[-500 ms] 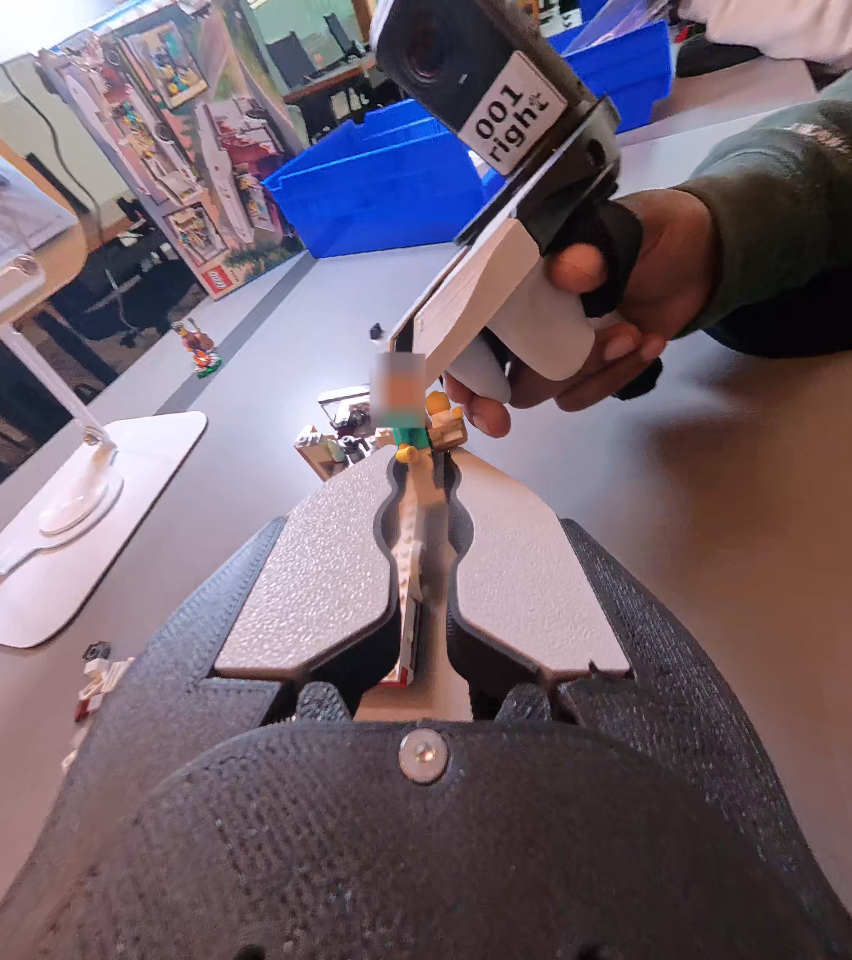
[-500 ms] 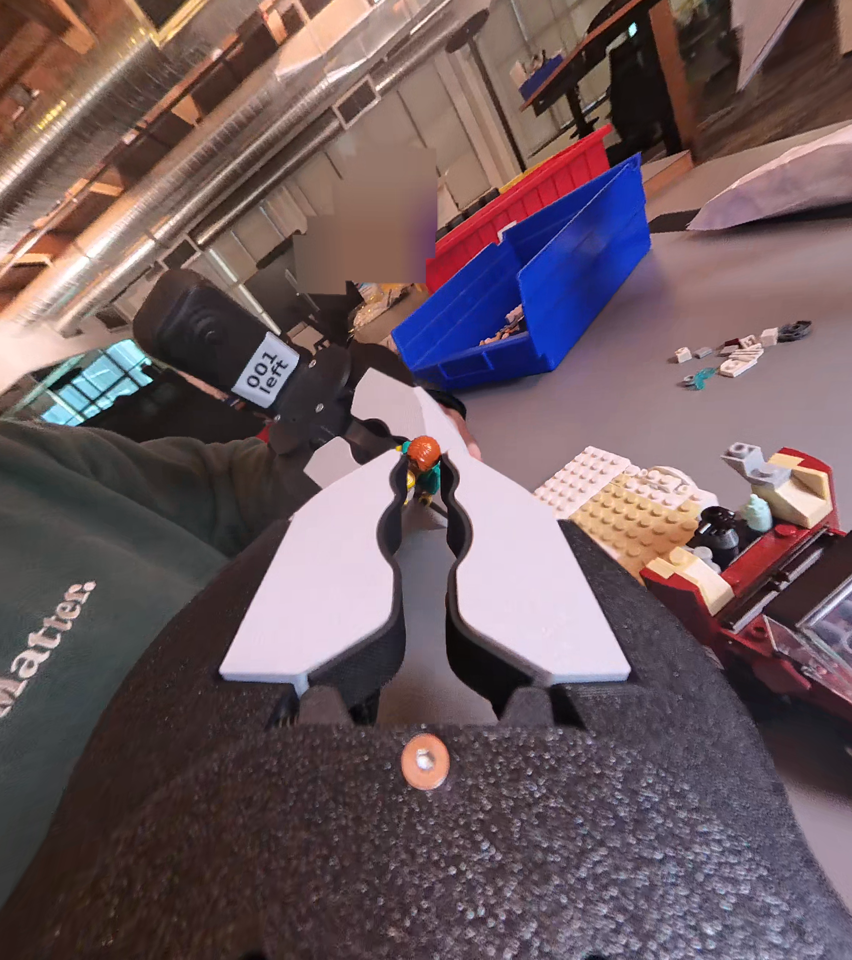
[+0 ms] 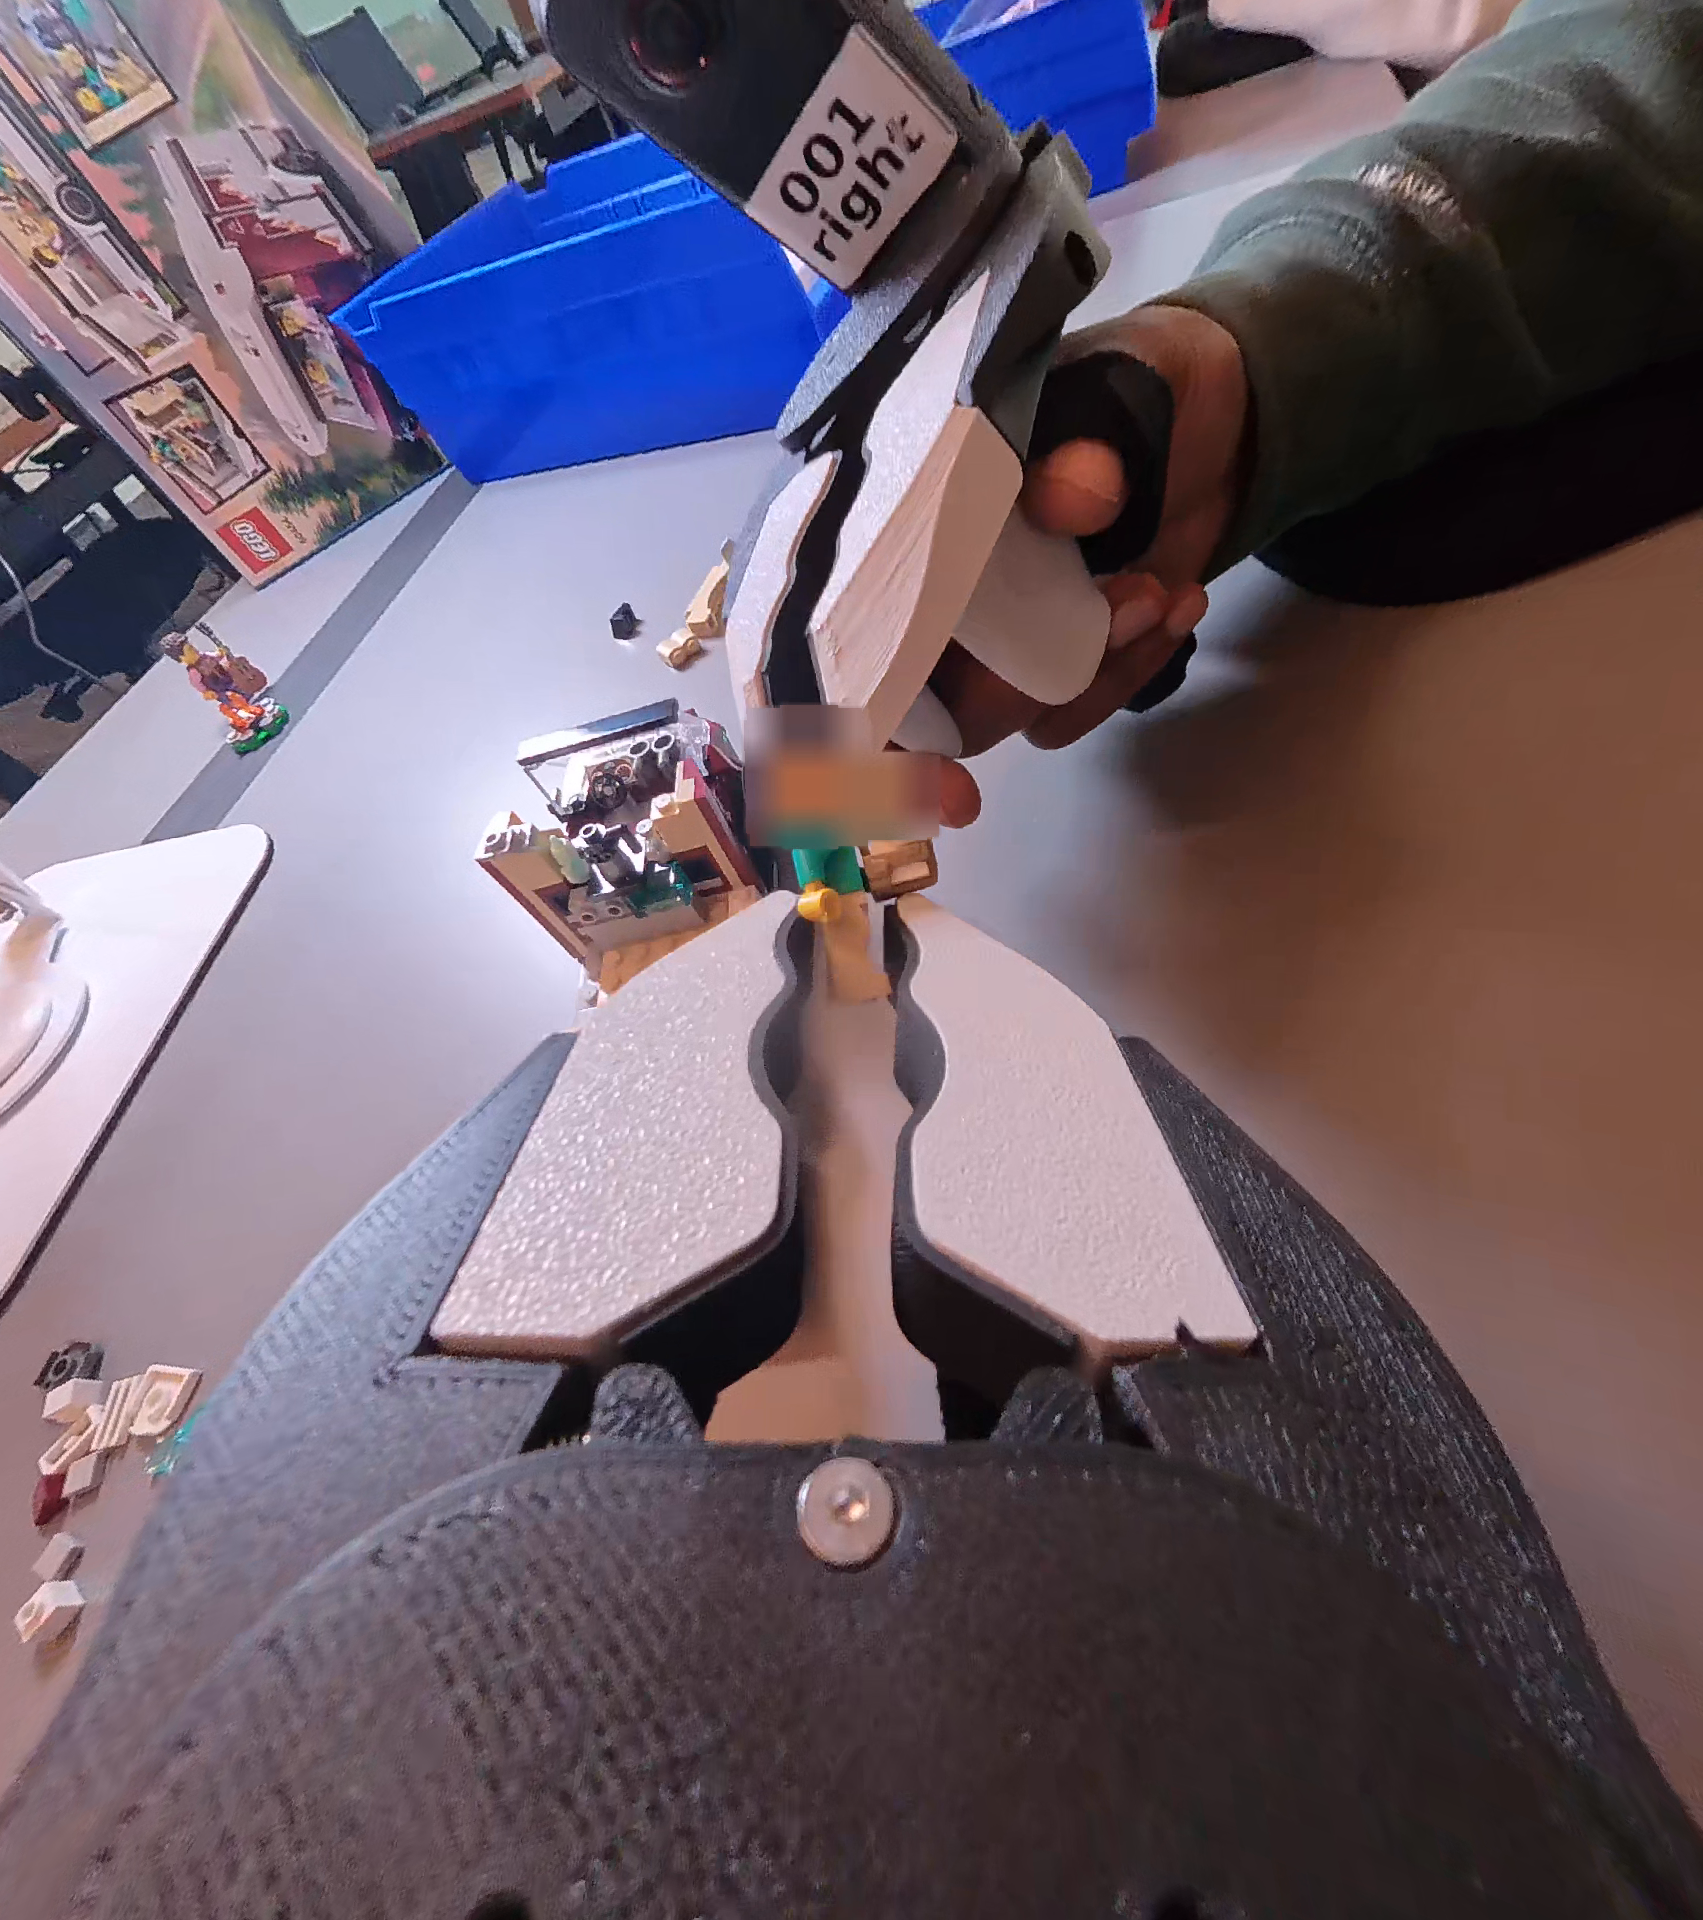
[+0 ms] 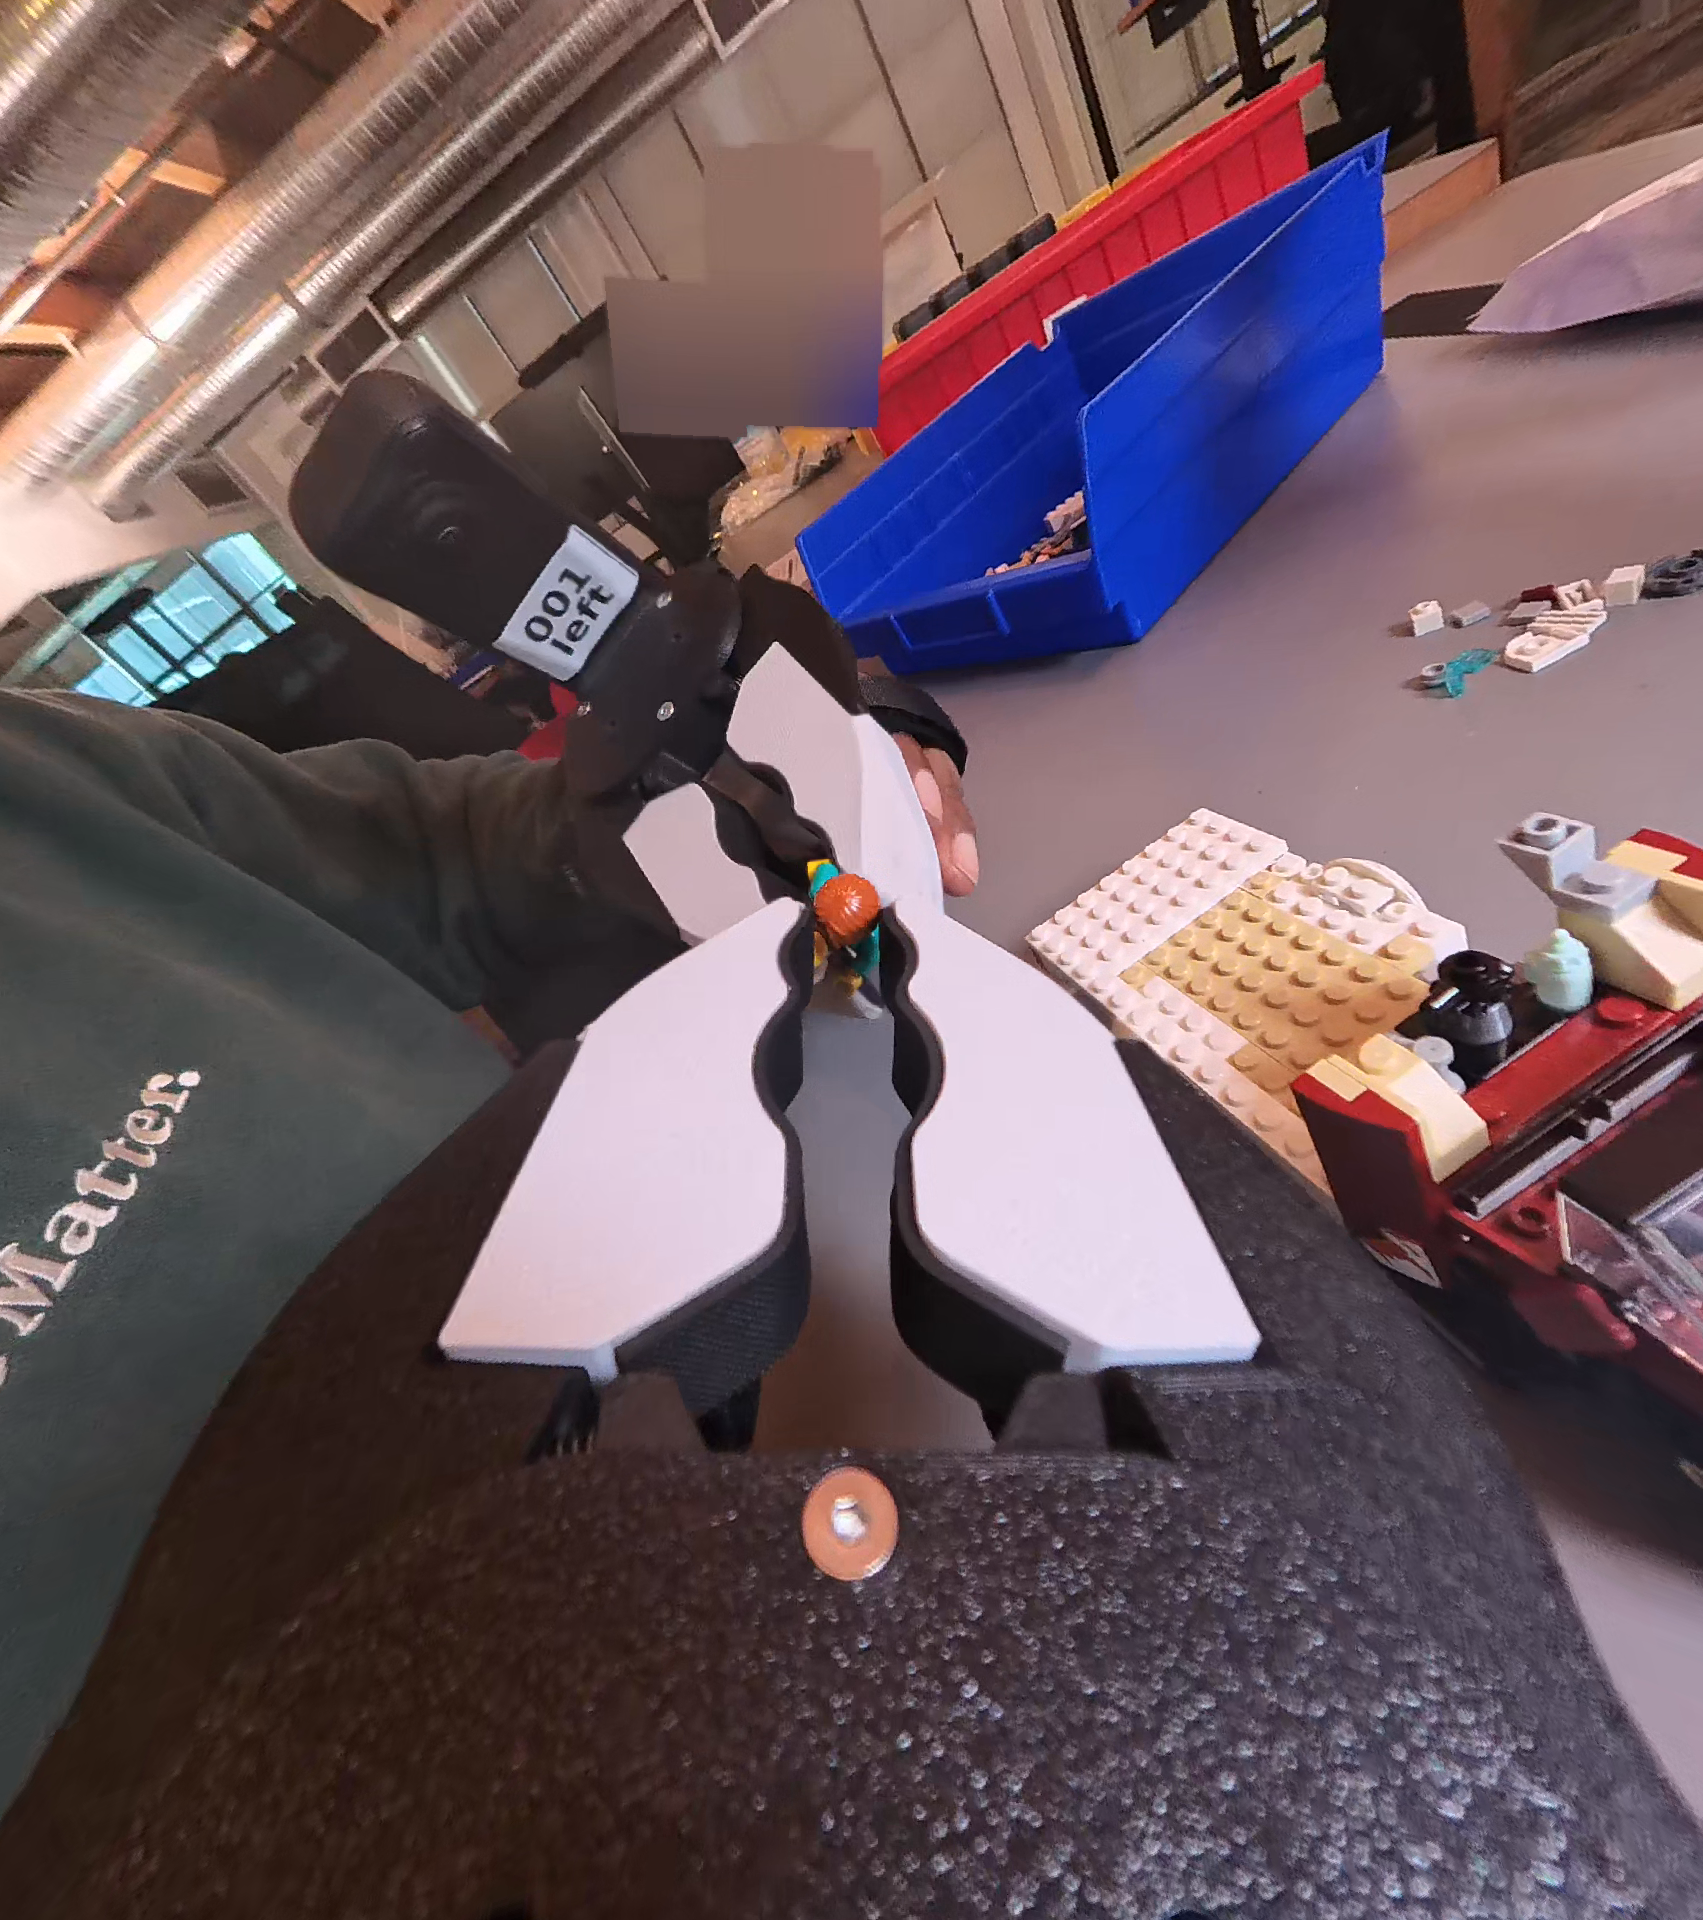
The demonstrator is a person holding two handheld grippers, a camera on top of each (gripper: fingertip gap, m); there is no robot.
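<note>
Both grippers clamp one minifigure: left on its legs, right on its head; torso half hidden.

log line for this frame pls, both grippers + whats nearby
left gripper: shut on minifigure legs | right gripper: shut on its upper body | below: dark red brick model on grey table

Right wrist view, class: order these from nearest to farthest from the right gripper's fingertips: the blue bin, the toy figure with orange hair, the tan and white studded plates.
1. Toy figure with orange hair: between the right gripper fingertips.
2. Tan and white studded plates: just right, on the table.
3. Blue bin: far back, right of centre.
</note>
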